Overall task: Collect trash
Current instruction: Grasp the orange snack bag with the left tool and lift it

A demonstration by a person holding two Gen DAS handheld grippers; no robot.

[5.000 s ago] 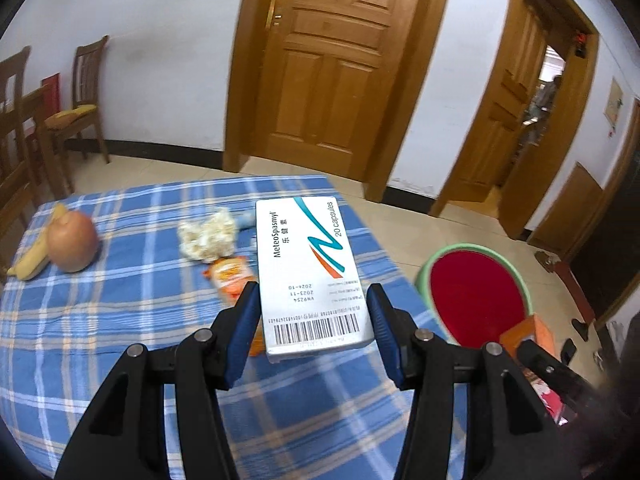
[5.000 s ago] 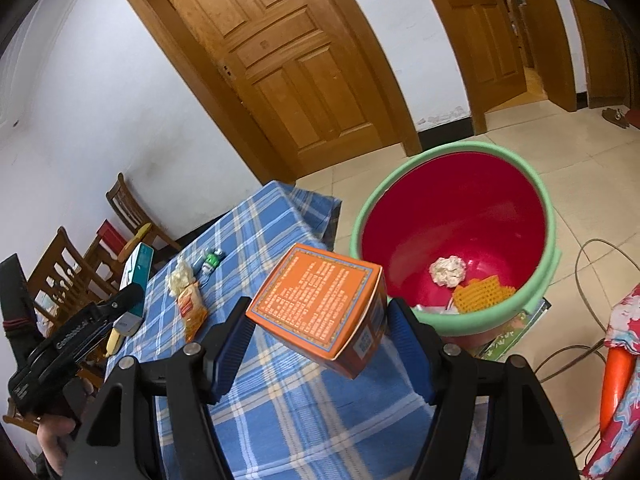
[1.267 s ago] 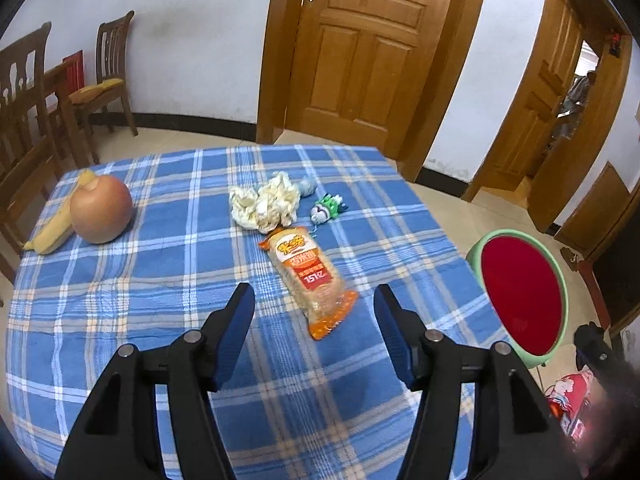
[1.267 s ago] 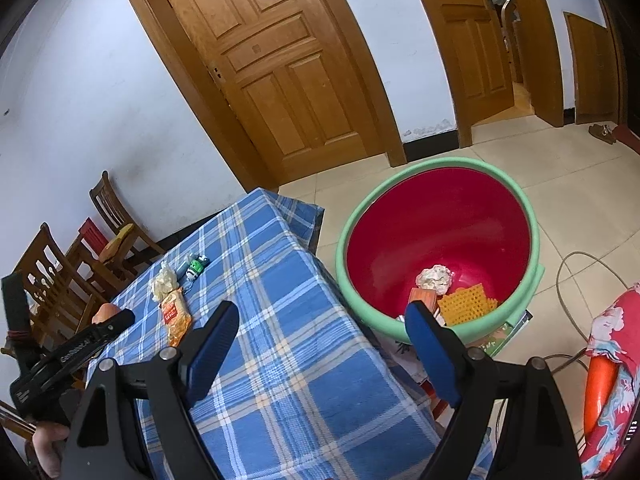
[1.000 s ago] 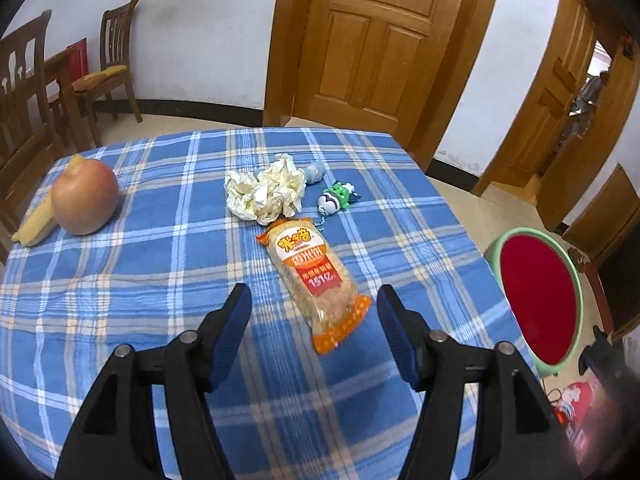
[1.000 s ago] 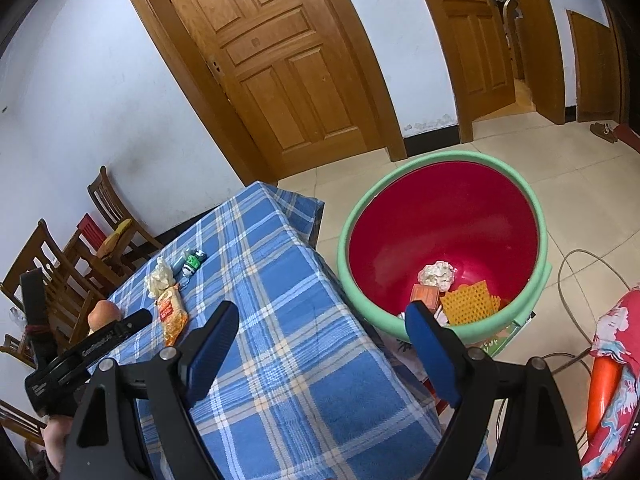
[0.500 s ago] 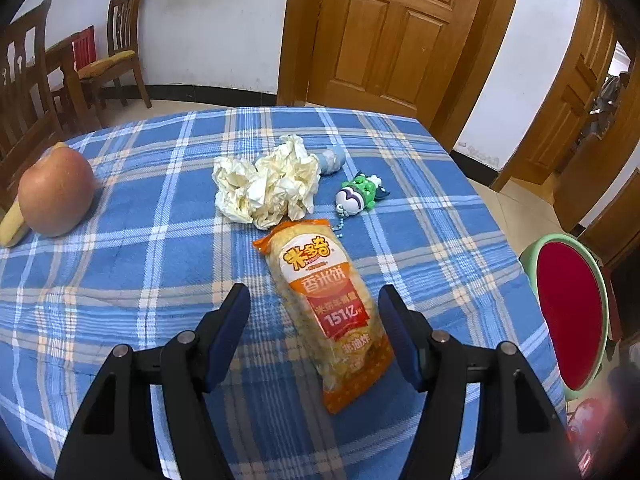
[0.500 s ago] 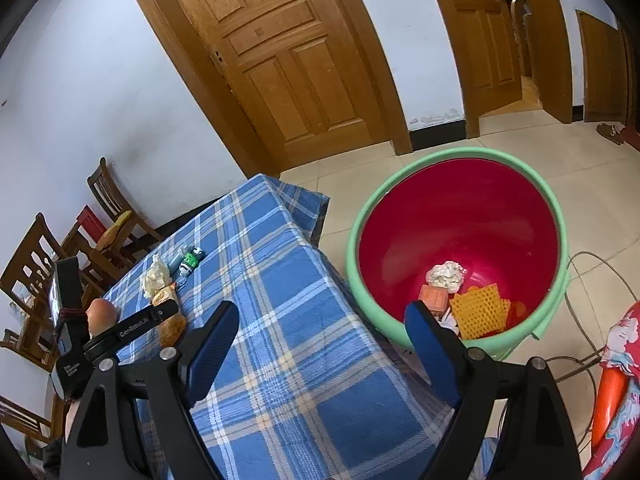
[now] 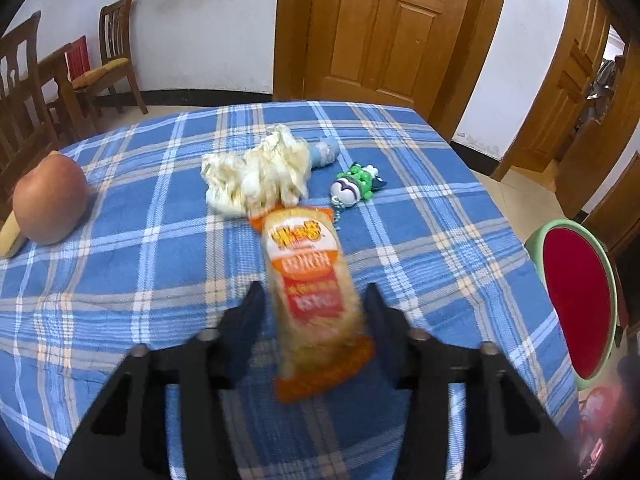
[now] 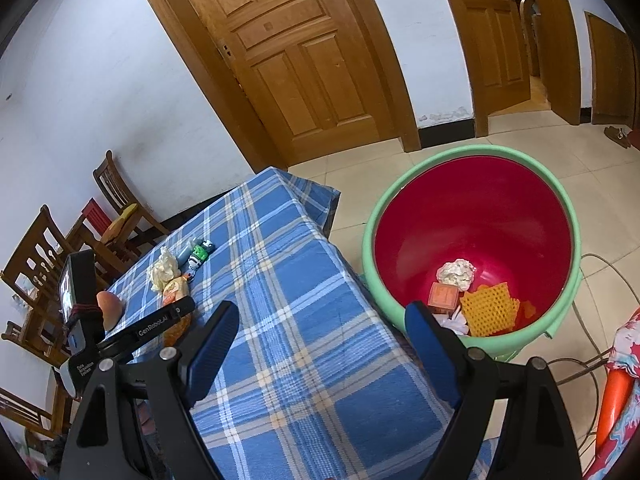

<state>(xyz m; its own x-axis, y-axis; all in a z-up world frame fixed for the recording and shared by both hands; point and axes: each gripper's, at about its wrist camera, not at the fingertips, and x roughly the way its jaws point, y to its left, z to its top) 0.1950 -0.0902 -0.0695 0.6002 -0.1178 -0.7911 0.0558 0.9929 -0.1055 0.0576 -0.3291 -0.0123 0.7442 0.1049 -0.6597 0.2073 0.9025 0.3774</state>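
An orange snack packet (image 9: pixel 310 280) lies lengthwise on the blue checked tablecloth (image 9: pixel 120 280), its near half between the fingers of my left gripper (image 9: pixel 314 296). The jaws are closing on it, and a thin gap still shows on each side in the blurred picture. Behind it sits a crumpled paper wad (image 9: pixel 256 172). My right gripper (image 10: pixel 322 312) stands open and empty over the table's near corner, beside the green bin with a red inside (image 10: pixel 472 216). In the bin lie a paper wad, an orange box and an orange mesh piece. The right wrist view also shows the packet (image 10: pixel 175 289).
A small green toy keychain (image 9: pixel 356 186) and a blue tube lie right of the paper wad. A round orange-brown fruit (image 9: pixel 50 200) and a banana (image 9: pixel 10 232) sit at the table's left edge. Wooden chairs (image 9: pixel 116 52) stand by the wall. Cables run across the floor (image 10: pixel 600 264).
The left gripper has come down and forward over the snack packet, and its jaws have narrowed around it. The right gripper has stayed open by the bin.
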